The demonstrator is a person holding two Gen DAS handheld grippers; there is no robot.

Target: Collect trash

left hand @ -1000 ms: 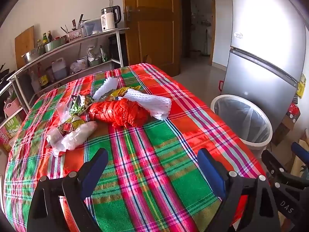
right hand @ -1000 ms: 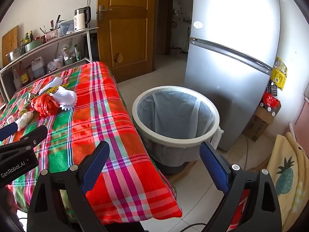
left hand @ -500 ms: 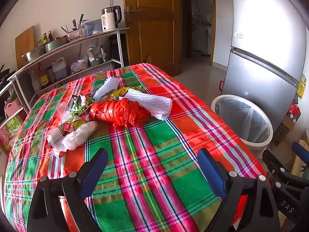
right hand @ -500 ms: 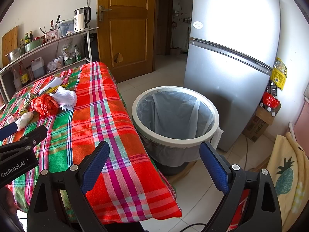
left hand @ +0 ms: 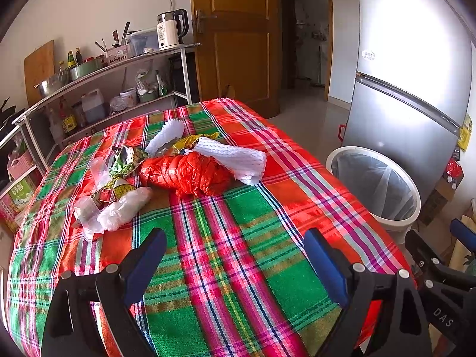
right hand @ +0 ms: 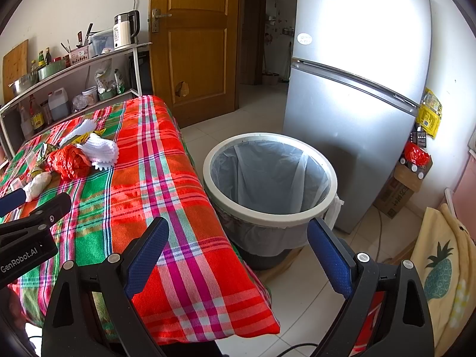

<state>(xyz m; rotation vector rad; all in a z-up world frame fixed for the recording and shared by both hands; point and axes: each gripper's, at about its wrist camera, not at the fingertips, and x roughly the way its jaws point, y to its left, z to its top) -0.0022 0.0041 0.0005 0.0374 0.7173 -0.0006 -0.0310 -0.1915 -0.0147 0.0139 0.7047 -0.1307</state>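
progress: none yet | trash (left hand: 184, 175) all on table (left hand: 238, 267) | bin (right hand: 269, 175) looks empty | left gripper (left hand: 235, 255), right gripper (right hand: 238, 247): jaws apart, holding nothing

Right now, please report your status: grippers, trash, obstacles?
Left gripper open, empty. Right gripper open, empty. Crumpled red plastic bag untouched on plaid tablecloth. Lined white bin empty, path clear.
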